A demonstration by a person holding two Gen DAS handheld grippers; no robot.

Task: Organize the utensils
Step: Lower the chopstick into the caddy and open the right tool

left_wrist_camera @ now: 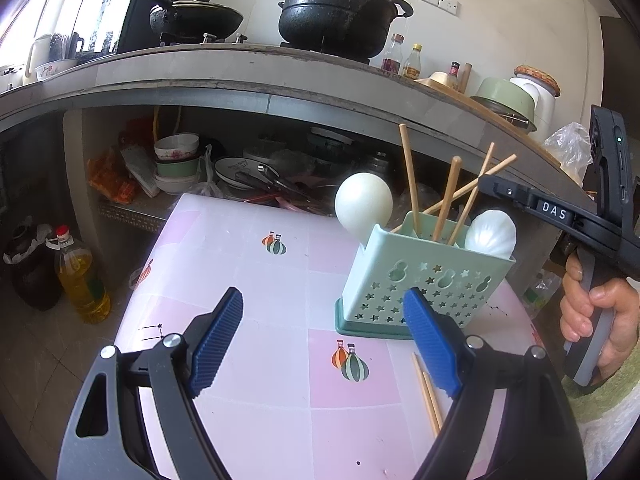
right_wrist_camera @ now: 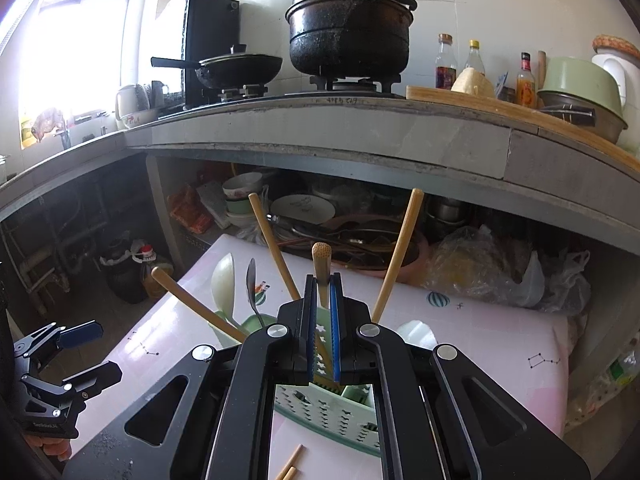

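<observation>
A pale green star-punched utensil holder stands on the pink table. It holds several wooden chopsticks, two white spoons and a metal spoon. My right gripper hovers just above the holder, shut on one chopstick that points down into it. My left gripper is open and empty, low over the table to the left of the holder. Two loose chopsticks lie on the table in front of the holder.
A grey counter runs behind the table, bearing a big black pot, a wok and bottles. The shelf under it is packed with bowls and plates. An oil bottle stands on the floor at left. A person's hand grips the right tool.
</observation>
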